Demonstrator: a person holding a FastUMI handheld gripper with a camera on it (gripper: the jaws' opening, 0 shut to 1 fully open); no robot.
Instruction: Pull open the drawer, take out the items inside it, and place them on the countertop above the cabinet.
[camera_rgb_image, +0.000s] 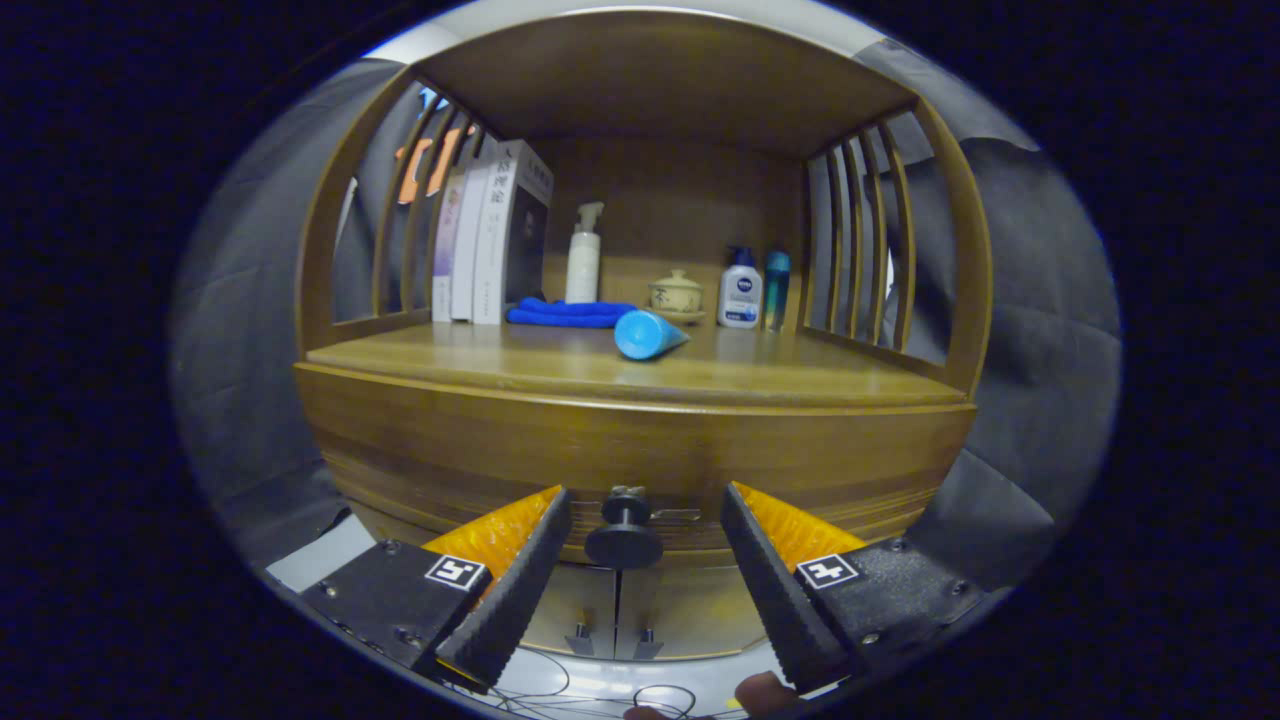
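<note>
Drawer knob (624, 530) sits dead centre between my jaws, neither finger touching it. Gripper (630, 580) is wide open and holding nothing, with clear gap on both sides of the knob. Left finger (515, 590) and right finger (765, 585) flank it about evenly, so I read no sideways correction needed.

Knob axis points straight out of the drawer front (630, 450) toward me, along the fingers. Its disc lies about level with the fingertips, the stem running beyond them into the wood. That is the relation that counts: any grip closes across the stem, any pull comes straight back along that axis.

Drawer front looks flush with the cabinet (340, 400); I see no gap showing the inside, so contents are hidden from me. Below the knob, two cabinet doors (600, 610) meet at a centre seam.

Above the drawer front, the countertop (450, 360) carries a blue tube (648, 333) lying on its side near the front edge, centre. Behind it is a folded blue cloth (570, 313). Along the back edge stand books (490, 240) at the left corner, a pump bottle (583, 255), a lidded cup (677, 293), and two bottles (750, 290) toward the right corner.

Shut drawer plus tube on top fits either stage: drawer yet to open, or item out and drawer closed again. I can't tell which.
</note>
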